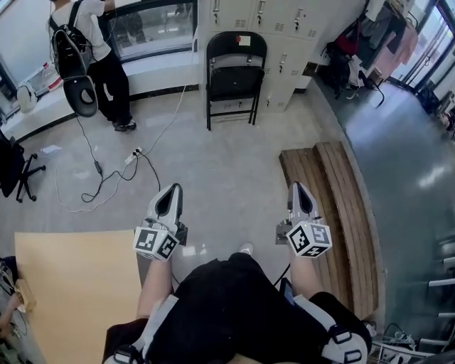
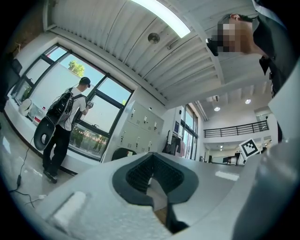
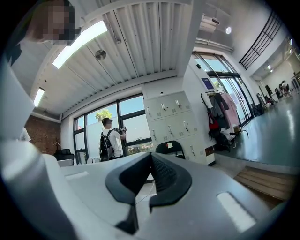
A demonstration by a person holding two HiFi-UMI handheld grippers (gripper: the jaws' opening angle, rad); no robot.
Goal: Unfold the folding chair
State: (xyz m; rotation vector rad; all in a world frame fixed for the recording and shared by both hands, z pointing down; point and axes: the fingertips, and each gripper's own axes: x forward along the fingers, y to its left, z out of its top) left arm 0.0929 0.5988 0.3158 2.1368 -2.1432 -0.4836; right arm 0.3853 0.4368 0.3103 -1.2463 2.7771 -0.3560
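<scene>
Person [image 1: 106, 71] with a backpack [image 1: 67, 46] standing at the window [image 1: 153, 25] top left, lockers [image 1: 284, 21] along the back wall, clothes [image 1: 387, 32] hanging far right. Power strip [image 1: 135, 154] and loose cable [image 1: 99, 188] on the floor, slatted wooden platform [image 1: 334, 206] on the right, tan table [image 1: 71, 298] bottom left.

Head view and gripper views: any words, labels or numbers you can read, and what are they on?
No text is legible anywhere.
Paper label on the folding chair back: too small to read.
Tags on the lockers: too small.
Blue wall sign: blurred.
Cubes on left gripper and right gripper: square marker patterns, no letters.
</scene>
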